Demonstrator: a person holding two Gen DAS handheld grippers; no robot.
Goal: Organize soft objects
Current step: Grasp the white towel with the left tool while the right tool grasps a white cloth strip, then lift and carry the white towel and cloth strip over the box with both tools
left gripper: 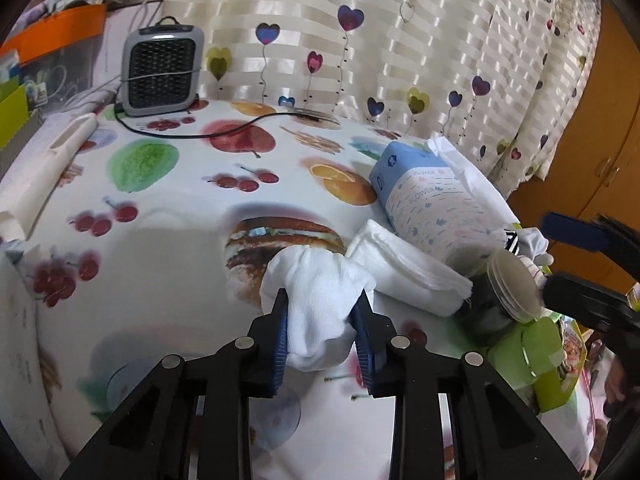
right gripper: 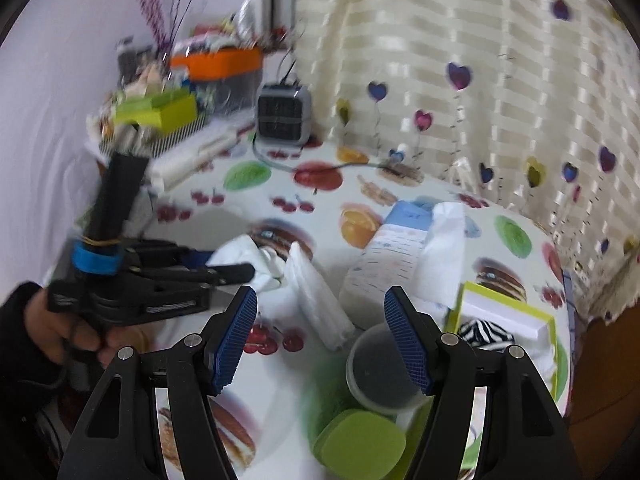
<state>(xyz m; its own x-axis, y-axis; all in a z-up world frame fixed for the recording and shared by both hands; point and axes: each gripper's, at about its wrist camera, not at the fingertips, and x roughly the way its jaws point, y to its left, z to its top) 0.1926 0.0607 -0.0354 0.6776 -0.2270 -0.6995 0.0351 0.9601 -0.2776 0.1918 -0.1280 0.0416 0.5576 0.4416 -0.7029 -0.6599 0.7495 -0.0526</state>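
the white cloth (left gripper: 320,304), a soft bunched gauze rag with a fine woven grain, sits on the fruit-printed tablecloth (left gripper: 160,240) near the front edge, just left of a folded white towel (left gripper: 404,264). the left gripper (left gripper: 322,344) has its blue ribbed pads pressed into both sides of the bundle, jaws drawn in to a middling gap, and the fabric bulges out above and below them. this reads as the grasp step: one soft item caught, not yet lifted.

the right gripper (right gripper: 322,336) hangs wide open with nothing between its pads, over a round lidded jar (right gripper: 380,368) and a green lid-shaped piece (right gripper: 360,440). its view is smeared by blur.

behind the towel lies a pastel wrapped pack (left gripper: 424,196), smooth and pillowy, printed with small leaves. to the right an open green-rimmed box (right gripper: 548,344) holds a zebra-striped fabric (right gripper: 484,332), which suggests it is the place for soft things.

the next move likely calls for lifting the cloth clear without dragging the towel beside it, then carrying it across to the box. limp gauze sags and may trail, so the hold should stay firm.
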